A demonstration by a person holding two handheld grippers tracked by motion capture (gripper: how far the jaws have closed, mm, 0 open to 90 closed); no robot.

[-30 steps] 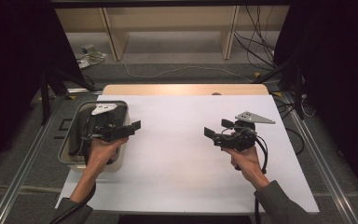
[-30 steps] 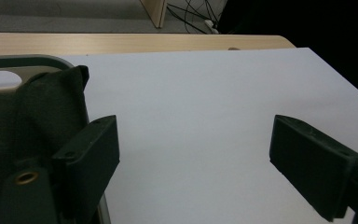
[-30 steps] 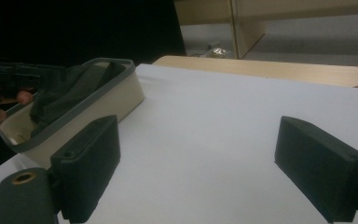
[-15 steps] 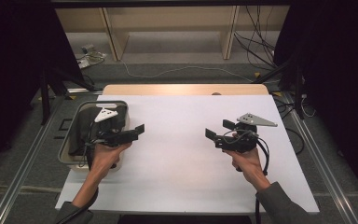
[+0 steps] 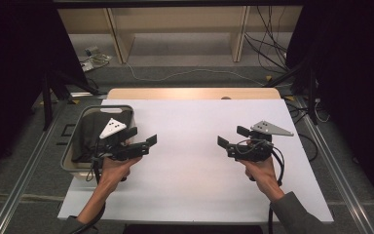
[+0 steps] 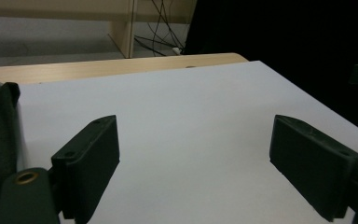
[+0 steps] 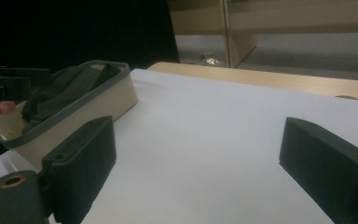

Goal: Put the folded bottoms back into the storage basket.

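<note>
My left gripper [image 5: 141, 136] hovers over the white table's left part, just right of a beige bin [image 5: 73, 161], jaws wide apart and nothing between them. The same gripper [image 6: 193, 154] looks across bare white table. My right gripper [image 5: 231, 136] is held over the table's right part, pointing left, open and empty. In the right gripper view, that gripper [image 7: 196, 163] faces the beige bin [image 7: 100, 105], which holds dark cloth [image 7: 60, 91]. The dark cloth [image 5: 92, 134] fills much of the bin in the high view.
The white table [image 5: 195, 122] has a wooden strip [image 5: 190, 93] along its far edge. Beyond it stand wooden shelf legs [image 5: 238, 34] and cables [image 5: 268, 48] on the floor. Metal rails [image 5: 341, 165] run along both sides of the table.
My left gripper has moved right, from above the bin out over the white table. The right gripper has shifted slightly.
</note>
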